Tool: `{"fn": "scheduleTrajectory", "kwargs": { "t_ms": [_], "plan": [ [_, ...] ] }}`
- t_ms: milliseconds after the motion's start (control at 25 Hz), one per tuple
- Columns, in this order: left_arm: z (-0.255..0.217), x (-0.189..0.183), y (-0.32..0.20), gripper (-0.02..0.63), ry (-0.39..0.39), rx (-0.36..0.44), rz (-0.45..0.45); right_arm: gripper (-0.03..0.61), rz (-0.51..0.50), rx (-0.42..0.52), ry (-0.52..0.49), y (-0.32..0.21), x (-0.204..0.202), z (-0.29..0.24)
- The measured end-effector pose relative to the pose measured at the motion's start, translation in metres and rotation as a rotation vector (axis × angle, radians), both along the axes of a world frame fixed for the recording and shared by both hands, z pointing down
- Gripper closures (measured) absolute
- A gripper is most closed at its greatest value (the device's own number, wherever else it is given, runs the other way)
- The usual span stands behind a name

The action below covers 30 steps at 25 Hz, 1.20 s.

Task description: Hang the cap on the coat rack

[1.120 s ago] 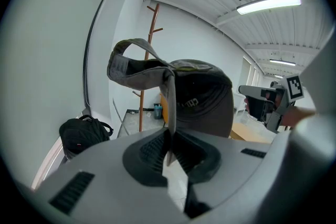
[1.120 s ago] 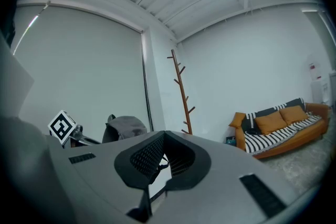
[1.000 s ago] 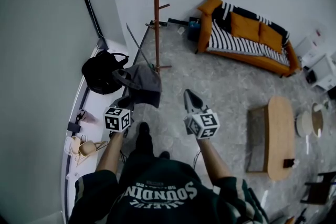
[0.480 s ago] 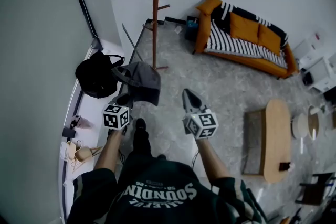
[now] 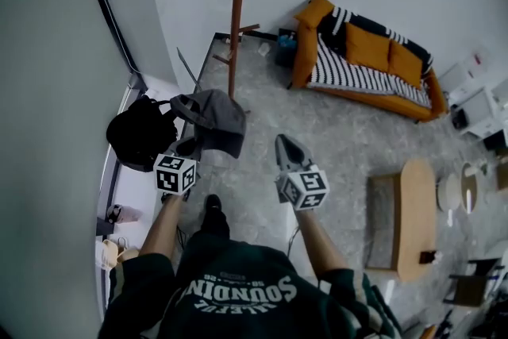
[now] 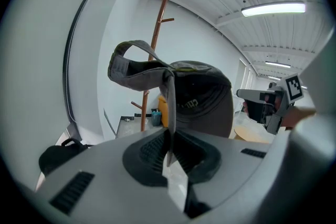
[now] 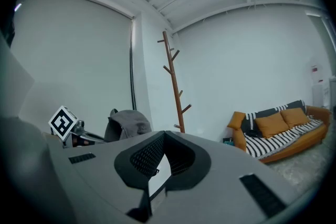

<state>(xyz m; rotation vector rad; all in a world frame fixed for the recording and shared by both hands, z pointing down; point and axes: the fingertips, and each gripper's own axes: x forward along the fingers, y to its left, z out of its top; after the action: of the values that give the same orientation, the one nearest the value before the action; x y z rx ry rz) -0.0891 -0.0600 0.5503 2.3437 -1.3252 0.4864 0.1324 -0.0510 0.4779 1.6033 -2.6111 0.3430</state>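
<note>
A grey cap [image 5: 215, 121] hangs from my left gripper [image 5: 190, 145], whose jaws are shut on its edge. In the left gripper view the cap [image 6: 194, 99] fills the middle, its strap looping up to the left, with the left gripper [image 6: 168, 136] pinching it. The brown wooden coat rack [image 5: 236, 20] stands by the wall ahead, beyond the cap; its pegs are bare. It shows behind the cap as the coat rack [image 6: 155, 39] and in the right gripper view as the coat rack [image 7: 174, 86]. My right gripper [image 5: 287, 148] is shut and holds nothing, to the right of the cap [image 7: 127, 124].
A black bag [image 5: 141, 132] lies on a white ledge at the left by the wall. An orange sofa [image 5: 365, 59] with a striped cover stands at the back right. A wooden coffee table [image 5: 417, 214] is at the right. A thin rod leans near the rack's foot.
The person has stepped forward toward the rack; the bag and ledge have slid back and down in view. The cap stays held in the left gripper, slightly higher.
</note>
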Motion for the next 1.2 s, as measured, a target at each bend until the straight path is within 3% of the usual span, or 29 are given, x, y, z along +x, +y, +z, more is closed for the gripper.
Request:
{"fn": "scheduleTrajectory", "kwargs": {
  "t_ms": [280,600,1000,1200],
  "plan": [
    [-0.028,-0.027,-0.087,0.598,-0.008,0.037,0.063,0.580,0.032,-0.004,0.001,-0.077,-0.039,-0.017],
    [-0.025,-0.056,-0.154,0.598,-0.009,0.033,0.085,0.580,0.048,-0.012,0.008,-0.135,-0.070,-0.013],
    [-0.001,-0.067,-0.191,0.598,-0.032,-0.009,0.050,0.580,0.035,-0.063,0.007,-0.172,-0.064,0.012],
    [0.016,-0.077,-0.196,0.598,-0.093,-0.044,0.034,0.580,0.012,-0.092,0.013,-0.180,-0.065,0.016]
  ]
}}
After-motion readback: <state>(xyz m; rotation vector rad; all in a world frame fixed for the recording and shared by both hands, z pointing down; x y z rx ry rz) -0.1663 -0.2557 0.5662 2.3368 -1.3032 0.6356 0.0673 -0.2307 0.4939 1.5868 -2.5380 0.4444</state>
